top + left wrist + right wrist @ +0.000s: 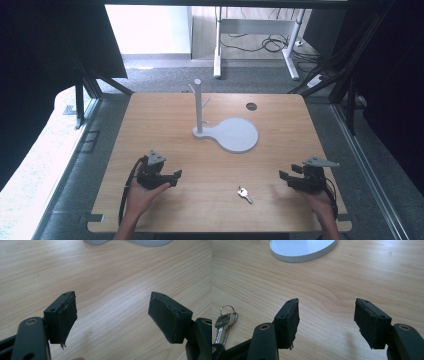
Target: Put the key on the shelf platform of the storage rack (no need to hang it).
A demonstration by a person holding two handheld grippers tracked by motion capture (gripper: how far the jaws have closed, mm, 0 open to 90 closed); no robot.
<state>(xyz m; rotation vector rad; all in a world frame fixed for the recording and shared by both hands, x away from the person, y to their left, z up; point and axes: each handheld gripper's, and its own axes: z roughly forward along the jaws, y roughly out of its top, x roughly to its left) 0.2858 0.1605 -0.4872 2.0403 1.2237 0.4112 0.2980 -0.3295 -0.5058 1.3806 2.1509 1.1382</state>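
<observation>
I am holding my left gripper [176, 176] low over the wooden table [165, 115] near its front edge, its jaws standing wide apart with nothing between them but bare wood grain. In the left gripper view, the pads [67, 317] are hovering just above the tabletop [105, 277], and the pale rim of the stand's base [130, 242] is lying well ahead of them. Ahead of this gripper and off toward my other hand, the white stand [198, 107] is rising upright from its flat round base [237, 135], small pegs branching from the post. A dark round hole [251, 106] is sitting in the tabletop beyond the base. Between my two grippers, nearer the right one and slightly closer to me than either, a key [245, 194] on a small ring is lying flat on the wood, touched by nothing. My right gripper [286, 178] is resting at the same height as the left, pointing inward toward the key, its jaws also spread wide and empty. In the right gripper view, the key [222, 323] is lying just beside and outside the left-hand pad [291, 323], clear of the gap, while the round base [303, 248] is sitting well ahead of the jaws.
</observation>
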